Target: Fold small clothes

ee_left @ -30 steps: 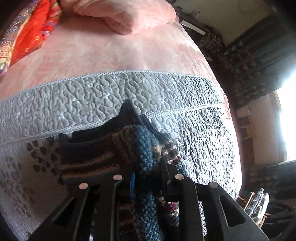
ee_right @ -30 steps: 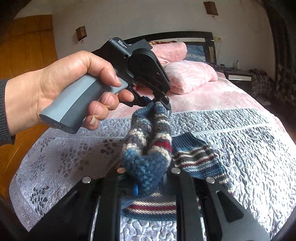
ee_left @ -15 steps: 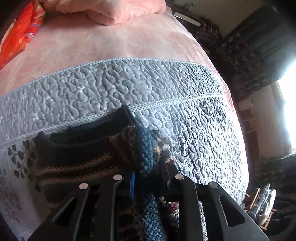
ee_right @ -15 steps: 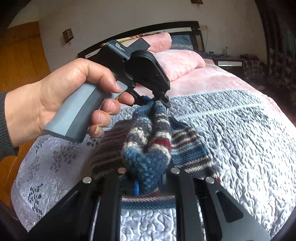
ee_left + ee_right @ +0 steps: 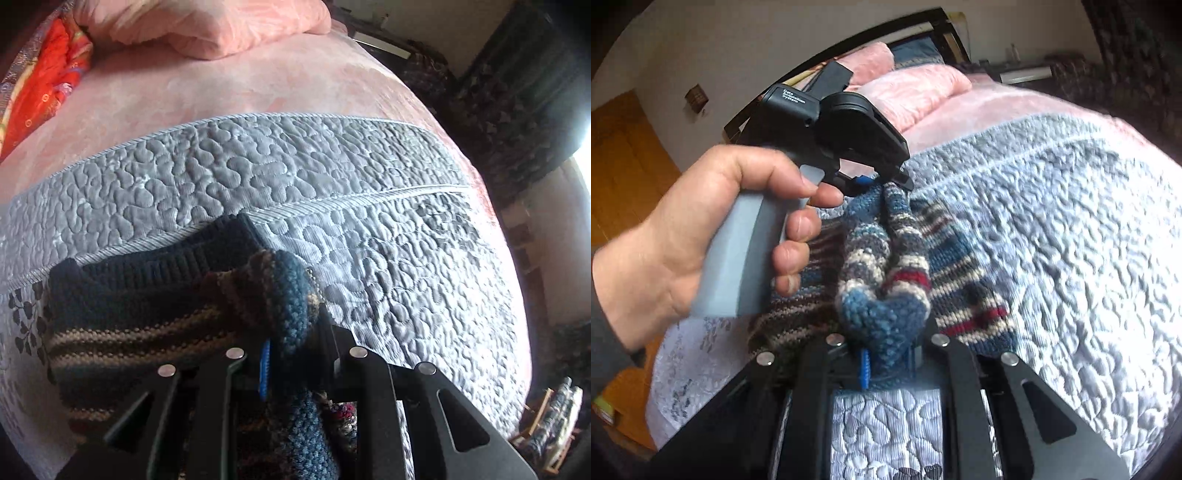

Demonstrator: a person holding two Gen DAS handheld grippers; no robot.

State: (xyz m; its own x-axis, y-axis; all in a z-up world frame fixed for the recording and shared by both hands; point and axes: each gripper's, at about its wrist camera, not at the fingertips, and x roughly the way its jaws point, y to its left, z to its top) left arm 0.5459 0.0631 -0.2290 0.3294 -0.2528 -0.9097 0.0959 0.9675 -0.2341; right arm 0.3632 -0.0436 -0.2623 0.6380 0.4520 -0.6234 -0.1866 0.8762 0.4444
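Grey quilted bedspread (image 5: 332, 177) fills most of both views, with a soft pink blanket (image 5: 229, 85) above it and a pink pillow (image 5: 916, 92) near the top of the right wrist view. A red patterned cloth (image 5: 40, 96) sits in the upper left of the left wrist view.

The striped knit garment (image 5: 964, 273) lies on the grey bedspread, in the middle of the frame. It has blue, cream, brown and red stripes. One thick bunched part of it is lifted up off the bed.

The left gripper (image 5: 882, 182) pinches the top end of that bunch, and a hand (image 5: 713, 229) holds its grey handle at the left of the frame. The right gripper (image 5: 886, 354), at the bottom middle, pinches the blue lower end of the same bunch. Both sets of fingers are pressed tight on the knit.
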